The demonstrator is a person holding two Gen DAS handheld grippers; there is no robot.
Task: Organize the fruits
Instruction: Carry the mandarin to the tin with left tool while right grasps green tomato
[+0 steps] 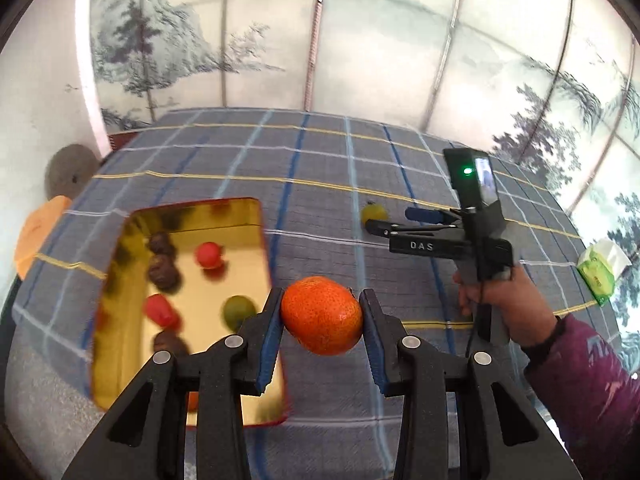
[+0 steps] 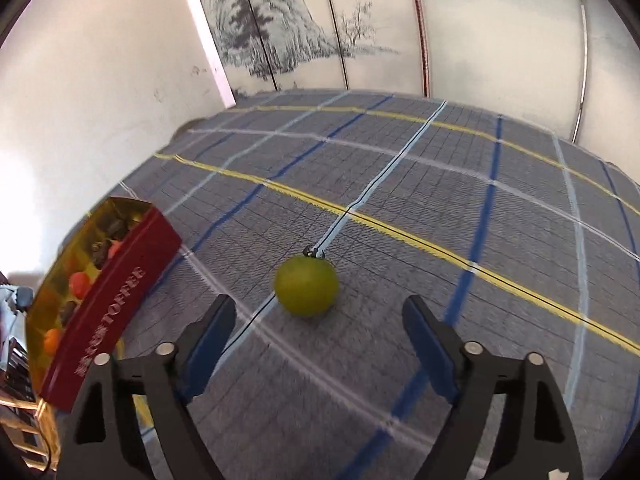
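1. The left gripper [image 1: 322, 316] pinches an orange [image 1: 322, 315] between its two blue pads. The orange is up off the table.
2. Just to the left of the orange sits a gold tin [image 1: 240, 240] with red sides. It rests on the blue checked cloth [image 1: 320, 168].
3. Inside the tin lie two red fruits [image 1: 208, 255], some brown fruits [image 1: 163, 274] and one green fruit [image 1: 239, 309].
4. The right gripper [image 2: 320, 340] is wide open and holds nothing.
5. A green fruit [image 2: 306, 285] sits on the cloth, a little ahead of the open fingers. It is not touching them.
6. From the right side, the tin [image 2: 116, 304] is off to the left, well apart from the green fruit.
7. A green and white tissue pack [image 1: 600, 270] lies near the right edge of the cloth.
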